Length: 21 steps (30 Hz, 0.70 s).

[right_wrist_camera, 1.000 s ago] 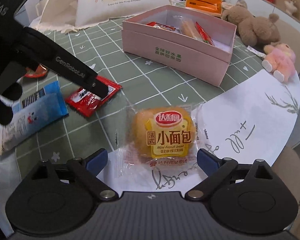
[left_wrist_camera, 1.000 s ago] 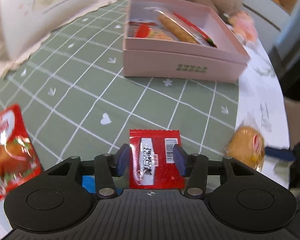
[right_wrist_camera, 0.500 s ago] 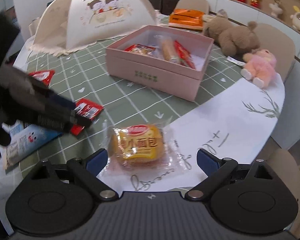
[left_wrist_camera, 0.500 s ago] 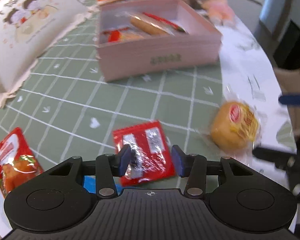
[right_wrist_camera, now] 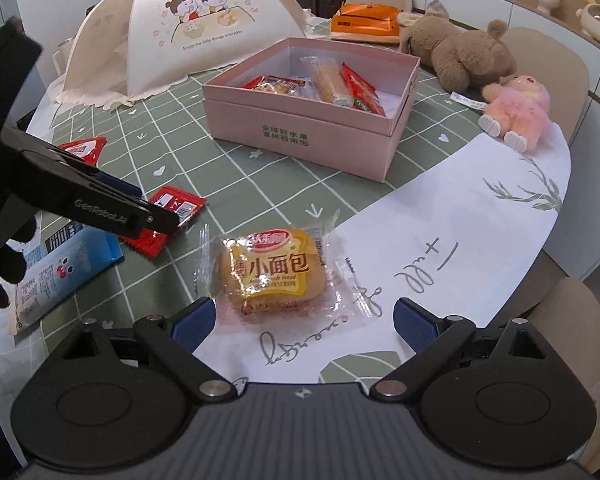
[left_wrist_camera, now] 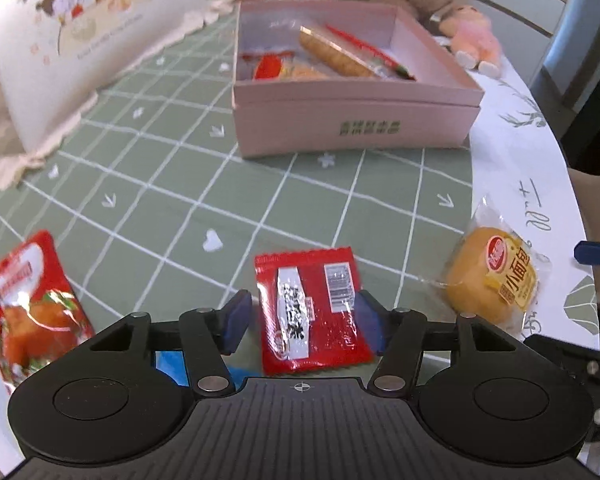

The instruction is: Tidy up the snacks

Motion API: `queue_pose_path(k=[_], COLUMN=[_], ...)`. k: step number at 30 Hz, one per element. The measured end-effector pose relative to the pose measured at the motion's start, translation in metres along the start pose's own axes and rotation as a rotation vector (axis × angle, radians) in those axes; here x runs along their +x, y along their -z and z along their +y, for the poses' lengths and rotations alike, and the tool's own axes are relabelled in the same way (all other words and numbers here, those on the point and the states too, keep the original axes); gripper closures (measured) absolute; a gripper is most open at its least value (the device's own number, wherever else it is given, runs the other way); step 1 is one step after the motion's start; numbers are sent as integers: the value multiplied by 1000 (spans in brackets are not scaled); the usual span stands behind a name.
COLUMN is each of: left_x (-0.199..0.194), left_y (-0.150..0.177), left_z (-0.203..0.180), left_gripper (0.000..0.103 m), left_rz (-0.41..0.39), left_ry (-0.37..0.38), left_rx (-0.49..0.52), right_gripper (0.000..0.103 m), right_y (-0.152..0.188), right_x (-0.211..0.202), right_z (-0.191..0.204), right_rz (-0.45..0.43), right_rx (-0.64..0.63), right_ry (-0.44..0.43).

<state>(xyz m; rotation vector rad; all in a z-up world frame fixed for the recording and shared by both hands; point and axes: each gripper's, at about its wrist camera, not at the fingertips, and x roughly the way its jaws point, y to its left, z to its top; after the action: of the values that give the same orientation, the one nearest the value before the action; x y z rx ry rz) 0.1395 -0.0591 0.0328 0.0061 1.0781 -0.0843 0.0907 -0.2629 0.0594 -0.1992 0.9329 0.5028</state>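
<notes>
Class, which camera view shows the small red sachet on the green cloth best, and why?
The left wrist view: the small red sachet lies whole and close, barcode side up. In the right wrist view the left hand-held gripper covers part of it.

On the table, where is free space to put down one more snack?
Bare green cloth lies between the pink box and the red packet; bare white cloth lies right of the bread bun. The near-left corner is crowded with packets.

Two plush toys [right_wrist_camera: 460, 54], roughly nine snacks [right_wrist_camera: 272, 268].
</notes>
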Motion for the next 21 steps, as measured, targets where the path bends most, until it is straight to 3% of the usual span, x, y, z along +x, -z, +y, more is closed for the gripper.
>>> queue_pose_path(k=[13,17,21], left_x=[5,4,-4], left_y=[1,5,12], left_z=[-10,-19,-12], left_gripper=[37,38,44], left_rz=[1,-1,-14], left_ry=[6,-13,35], left_rx=[7,50,-12], right_gripper=[7,7,7], right_y=[4,2,0], right_x=[3,5,5], right_z=[11,11,14], right_rz=[22,25,21], right_rx=[-4,1,-17], right_ry=[-32,-34,-32])
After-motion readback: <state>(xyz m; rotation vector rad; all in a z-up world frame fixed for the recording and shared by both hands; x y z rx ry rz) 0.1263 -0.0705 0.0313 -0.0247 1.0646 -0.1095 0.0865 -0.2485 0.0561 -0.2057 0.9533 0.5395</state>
